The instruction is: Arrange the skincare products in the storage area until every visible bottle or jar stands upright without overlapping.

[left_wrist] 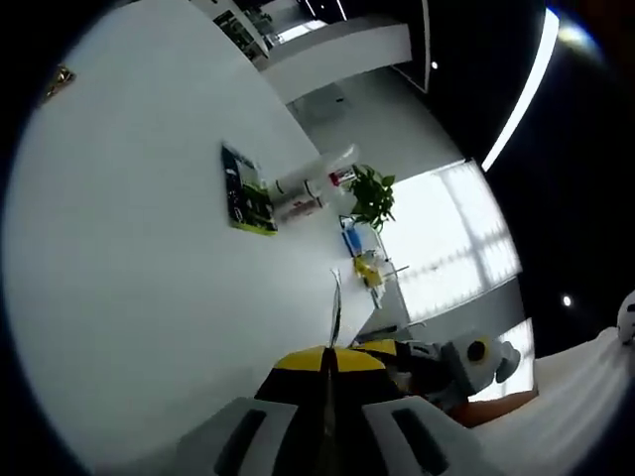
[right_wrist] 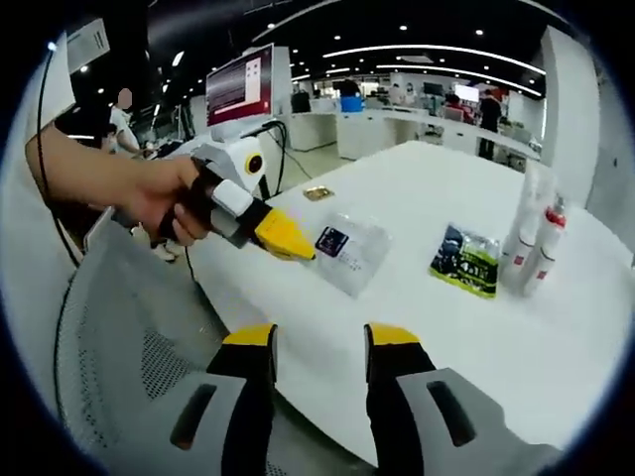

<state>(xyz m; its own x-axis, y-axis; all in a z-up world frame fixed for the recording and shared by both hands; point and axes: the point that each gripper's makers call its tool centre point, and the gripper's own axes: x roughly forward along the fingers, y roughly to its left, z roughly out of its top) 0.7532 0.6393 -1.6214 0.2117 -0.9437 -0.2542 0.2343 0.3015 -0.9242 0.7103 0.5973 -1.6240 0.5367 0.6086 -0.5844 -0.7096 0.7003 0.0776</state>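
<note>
right gripper (right_wrist: 317, 347), yellow-tipped jaws apart, nothing between them, over the grey mesh chair back (right_wrist: 109, 347). large white table (right_wrist: 476, 327). left gripper (right_wrist: 288, 243), jaws closed on a clear plastic pouch with dark label (right_wrist: 349, 253); contents cannot be told. green-black sachet (right_wrist: 464, 260) lies flat. 2 white bottles with red caps (right_wrist: 531, 248) stand upright, touching. step, as judged: carrying the pouch; next calls for setting it apart from the bottles.

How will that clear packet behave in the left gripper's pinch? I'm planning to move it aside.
Likely floppy: the clear packet looks like thin film and the left gripper pinches it at one edge, so it may sag or swing. It is probably light, since it looks nearly flat. Its glossy film could slip from the jaws.
</note>
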